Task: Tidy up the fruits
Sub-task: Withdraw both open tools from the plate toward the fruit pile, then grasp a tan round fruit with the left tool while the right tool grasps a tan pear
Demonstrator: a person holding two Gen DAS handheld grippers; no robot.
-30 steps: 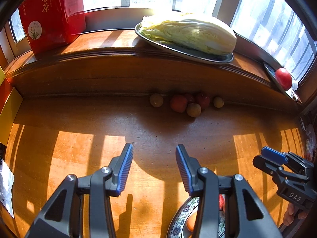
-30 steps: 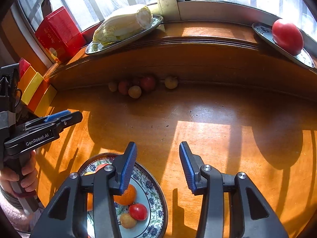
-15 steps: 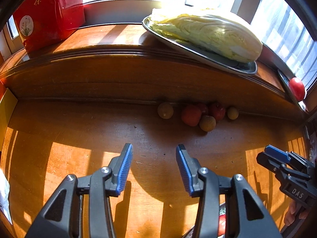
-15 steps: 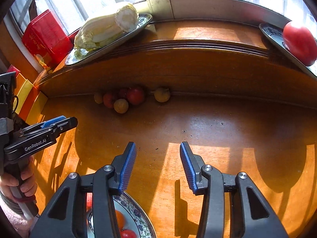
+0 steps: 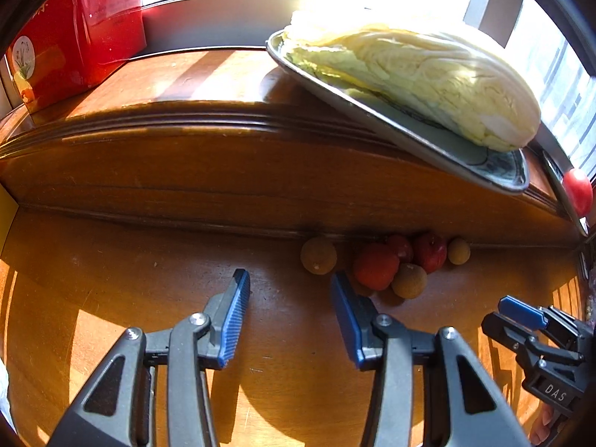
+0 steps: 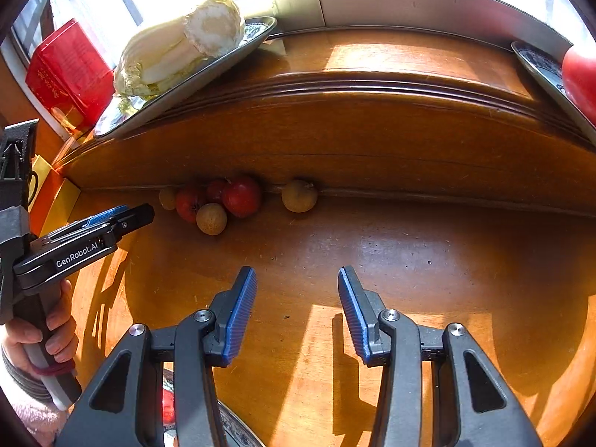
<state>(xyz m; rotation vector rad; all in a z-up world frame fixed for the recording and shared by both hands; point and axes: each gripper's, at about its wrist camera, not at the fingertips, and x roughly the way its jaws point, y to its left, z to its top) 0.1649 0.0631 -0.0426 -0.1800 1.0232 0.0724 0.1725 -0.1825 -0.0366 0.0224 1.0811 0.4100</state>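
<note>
We are holding both grippers over the wooden tabletop [image 6: 409, 253], pointing them down toward the small fruits [image 6: 223, 201] that are lying in a loose cluster against the foot of the raised ledge [image 5: 223, 171]. The left gripper [image 5: 287, 316] is carrying nothing, its jaws standing apart with only bare wood between them; the right gripper [image 6: 296, 316] is the same, jaws parted and empty. In the left wrist view the red fruit [image 5: 376, 266] and the brownish round one [image 5: 409, 280] are sitting just beyond the right-hand jaw, with a lone yellowish fruit [image 5: 318, 255] a little apart from the others. In the right wrist view that lone fruit [image 6: 299, 196] is lying nearer our line than the cluster does.

We are judging the task as partly done: a patterned plate [image 6: 232, 424] is peeking in at the bottom edge of the right wrist view with something red [image 6: 168, 406] on it, so some fruit is apparently gathered already. About six pieces are waiting by the ledge, none gripped yet. The cabbage [image 5: 409, 82] on its tray [image 5: 495, 175] and the big tomato [image 6: 581, 82] are resting up on the ledge, and we cannot tell whether they belong to the job
</note>
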